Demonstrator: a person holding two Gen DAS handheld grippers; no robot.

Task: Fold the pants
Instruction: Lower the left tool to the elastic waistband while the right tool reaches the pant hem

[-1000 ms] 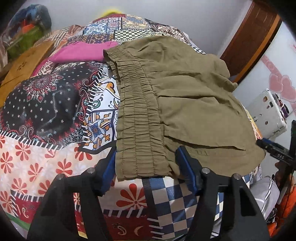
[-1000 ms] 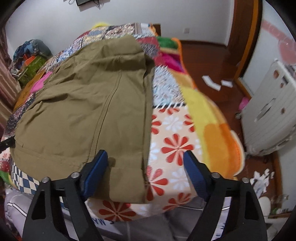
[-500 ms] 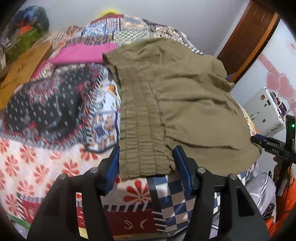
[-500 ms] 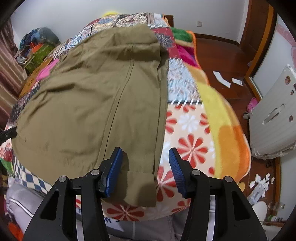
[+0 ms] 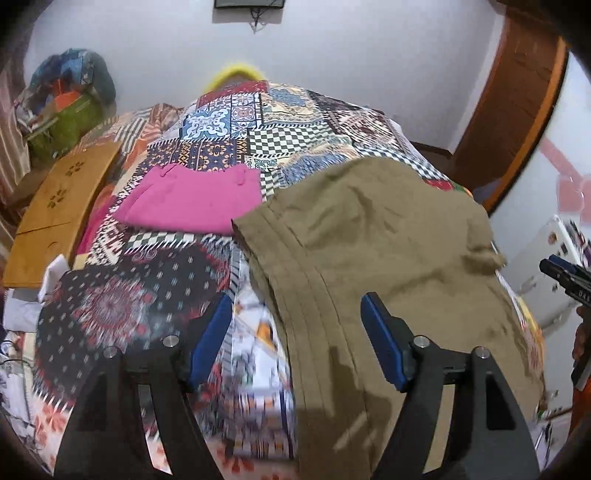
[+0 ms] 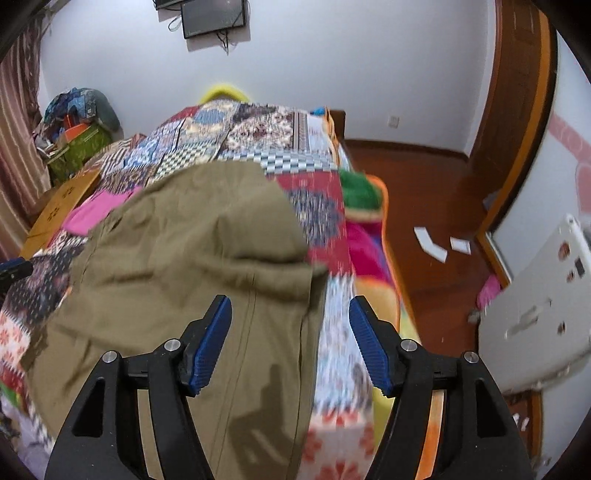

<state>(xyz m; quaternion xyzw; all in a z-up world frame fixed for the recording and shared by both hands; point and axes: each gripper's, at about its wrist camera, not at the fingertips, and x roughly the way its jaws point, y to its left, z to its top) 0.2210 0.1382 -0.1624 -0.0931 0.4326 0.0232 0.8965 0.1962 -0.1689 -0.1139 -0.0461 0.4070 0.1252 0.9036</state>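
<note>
Hovering with jaws apart, the left gripper and right gripper are lining up over the pants near the bed's front edge, probably to grab them.

Was a home bedroom: bed w/ patchwork quilt, striped curtain, wall-mounted screen, wood door, wood floor, clothes pile in corner.
</note>
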